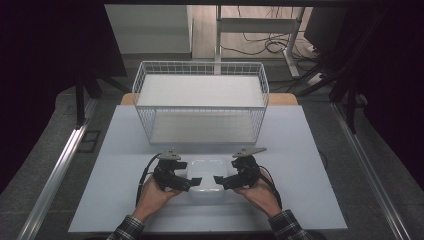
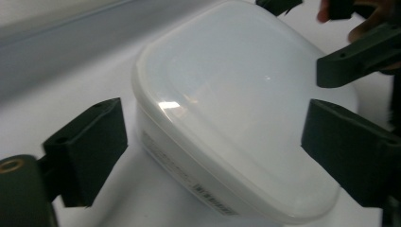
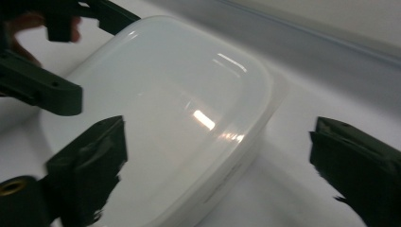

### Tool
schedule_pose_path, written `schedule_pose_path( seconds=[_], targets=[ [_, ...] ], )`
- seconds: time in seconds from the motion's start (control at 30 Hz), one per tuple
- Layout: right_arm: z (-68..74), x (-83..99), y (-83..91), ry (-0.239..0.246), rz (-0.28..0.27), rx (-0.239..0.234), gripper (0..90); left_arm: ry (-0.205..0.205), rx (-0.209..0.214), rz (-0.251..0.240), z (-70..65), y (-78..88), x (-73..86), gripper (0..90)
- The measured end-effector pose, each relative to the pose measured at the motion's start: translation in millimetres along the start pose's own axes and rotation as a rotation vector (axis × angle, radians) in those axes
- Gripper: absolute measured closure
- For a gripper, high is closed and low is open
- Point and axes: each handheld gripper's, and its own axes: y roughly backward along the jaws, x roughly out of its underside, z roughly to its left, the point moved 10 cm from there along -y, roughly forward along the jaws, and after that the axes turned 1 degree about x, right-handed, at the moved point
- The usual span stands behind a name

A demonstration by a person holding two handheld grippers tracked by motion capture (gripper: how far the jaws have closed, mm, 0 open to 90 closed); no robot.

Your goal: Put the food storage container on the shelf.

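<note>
A white lidded plastic container [image 1: 206, 187] lies flat on the white tabletop [image 1: 310, 195], near its front edge. My left gripper [image 1: 191, 183] reaches in from the container's left end and my right gripper [image 1: 223, 182] from its right end, tips facing each other over the lid. In the left gripper view the container [image 2: 236, 109] lies between my left gripper's [image 2: 217, 142] wide jaws: one stands clear of the side wall, the other hangs over the lid. In the right gripper view the container [image 3: 179, 109] sits likewise in my right gripper [image 3: 222, 156], with a clear gap on one side. Both are open.
A white wire basket [image 1: 200, 64] with a white floor stands behind the container at mid-table. The tabletop's front edge runs just under the person's wrists. Metal rails [image 1: 55, 175] flank the table, with dark floor and cables beyond.
</note>
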Motion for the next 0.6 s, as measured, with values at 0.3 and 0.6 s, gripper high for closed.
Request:
schedule_pose_path(
  seconds=[0.3, 0.6],
  targets=[
    [7.7, 11.6, 15.8, -0.138, 0.041, -0.070, 37.3, 0.062, 0.020, -0.015, -11.1, 19.3, 7.4, 49.6],
    [14.2, 13.5, 36.4, -0.214, -0.001, -0.080, 68.7, 0.113, 0.002, -0.065, -14.6, 34.5, 8.9, 67.7]
  ],
)
